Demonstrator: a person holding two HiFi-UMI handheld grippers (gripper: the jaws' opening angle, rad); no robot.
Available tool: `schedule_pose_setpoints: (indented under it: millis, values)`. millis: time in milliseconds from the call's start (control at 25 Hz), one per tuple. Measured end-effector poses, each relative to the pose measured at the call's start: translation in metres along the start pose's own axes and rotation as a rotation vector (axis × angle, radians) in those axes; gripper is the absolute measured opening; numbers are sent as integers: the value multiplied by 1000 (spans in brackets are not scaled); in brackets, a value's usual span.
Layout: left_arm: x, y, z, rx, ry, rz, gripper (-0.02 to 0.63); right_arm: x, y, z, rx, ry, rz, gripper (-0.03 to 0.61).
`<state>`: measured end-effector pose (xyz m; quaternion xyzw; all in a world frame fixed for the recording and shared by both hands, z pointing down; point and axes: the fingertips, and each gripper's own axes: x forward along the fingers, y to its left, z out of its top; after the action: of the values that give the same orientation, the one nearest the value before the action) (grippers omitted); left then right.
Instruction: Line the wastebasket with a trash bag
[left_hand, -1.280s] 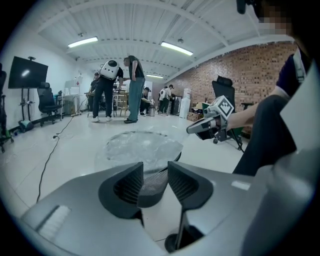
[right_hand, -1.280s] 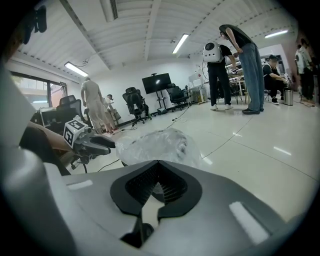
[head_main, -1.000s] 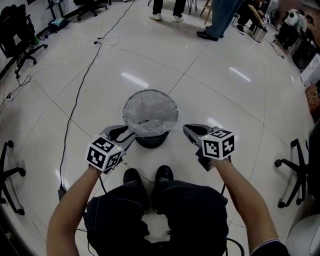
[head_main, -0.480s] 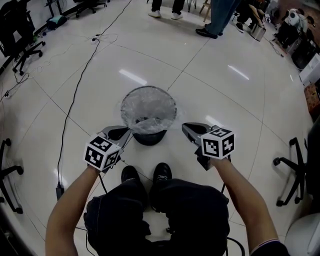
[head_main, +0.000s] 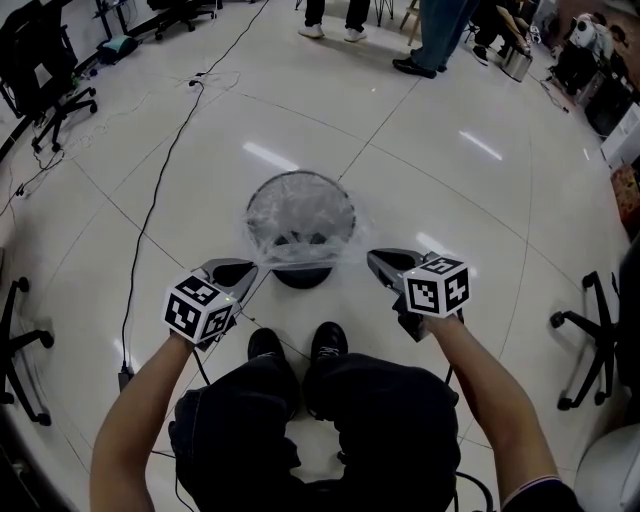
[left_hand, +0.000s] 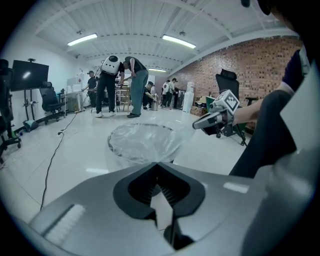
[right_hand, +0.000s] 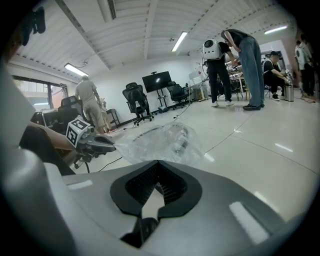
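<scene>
Your left claw (head_main: 249, 268) is closed tight on the near edge of the clear trash bag (head_main: 300, 212), at about 7 o'clock of the wastebasket (head_main: 301, 277). Your right claw (head_main: 371, 258) is also clamped shut on the film, at about 4 o'clock, so the bag's mouth is stretched between the two. The bag sits in the round dark wastebasket and spills over its rim. The wastebasket stands on the glossy floor (head_main: 460, 210) at 12 o'clock from your shoes (head_main: 266, 346). A black cable (head_main: 163, 172) runs off toward 10 o'clock.
</scene>
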<state>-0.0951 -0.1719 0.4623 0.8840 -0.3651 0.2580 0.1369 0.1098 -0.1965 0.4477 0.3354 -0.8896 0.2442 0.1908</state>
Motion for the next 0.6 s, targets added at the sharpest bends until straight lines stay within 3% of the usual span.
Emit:
schedule_pose_setpoints:
  millis: [600]
  values:
    - [25,2,-47,-41,102,-26,12,32,-16,-45,32,108,-11,2]
